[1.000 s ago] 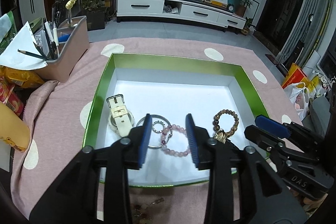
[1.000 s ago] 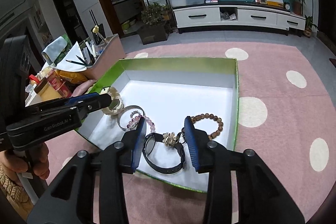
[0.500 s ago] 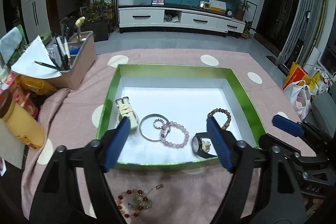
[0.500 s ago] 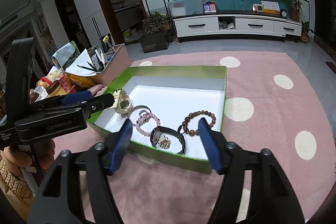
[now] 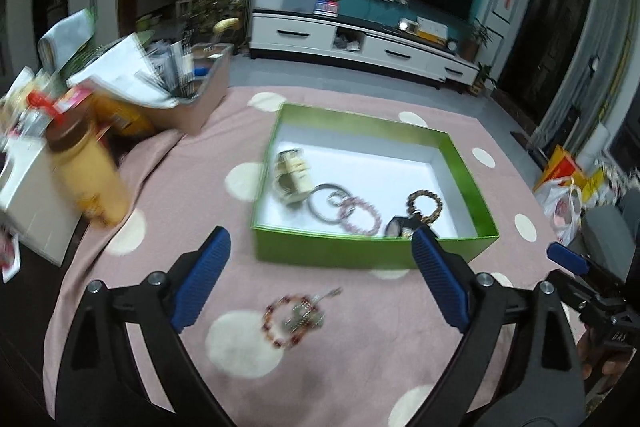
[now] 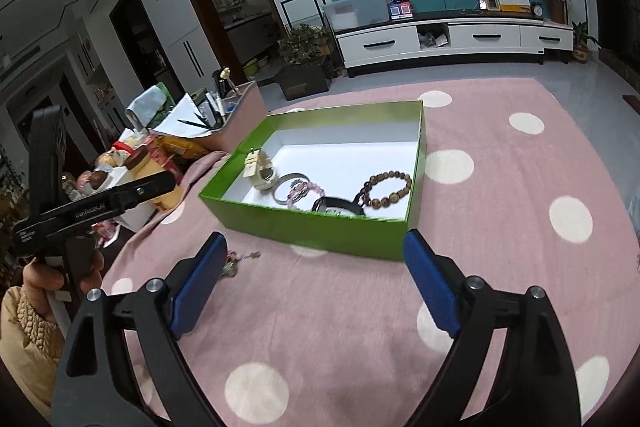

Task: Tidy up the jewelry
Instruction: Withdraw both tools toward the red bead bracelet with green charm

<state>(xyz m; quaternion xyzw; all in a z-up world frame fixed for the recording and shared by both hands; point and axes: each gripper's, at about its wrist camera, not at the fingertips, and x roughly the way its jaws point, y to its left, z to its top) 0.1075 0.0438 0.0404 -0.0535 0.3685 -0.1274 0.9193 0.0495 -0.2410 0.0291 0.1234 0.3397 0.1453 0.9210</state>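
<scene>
A green box [image 5: 372, 251] with a white inside stands on the pink dotted cloth. In it lie a cream watch [image 5: 294, 177], a silver bangle [image 5: 324, 205], a pink bead bracelet [image 5: 360, 215], a brown bead bracelet [image 5: 425, 205] and a black watch [image 5: 400, 227]. A red bead bracelet [image 5: 294, 315] lies on the cloth in front of the box, below my left gripper [image 5: 320, 239]. Those jaws are opening wide, with nothing between them. My right gripper [image 6: 316, 243] hangs before the box [image 6: 312, 227], also opening and empty. Its left finger partly hides the red bracelet [image 6: 240, 259].
A beige organiser bin [image 5: 192, 95] with pens, a yellow jar [image 5: 88, 175] and snack packs crowd the table's left side. A hand [image 6: 40, 275] holds the left gripper's handle there. Plastic bags [image 5: 564, 203] lie on the floor to the right. The cloth [image 6: 520, 267] stretches right of the box.
Both grippers have drawn back from over the box and spread their jaws wide. The black watch stays in the box. The red bracelet on the cloth has come into view.
</scene>
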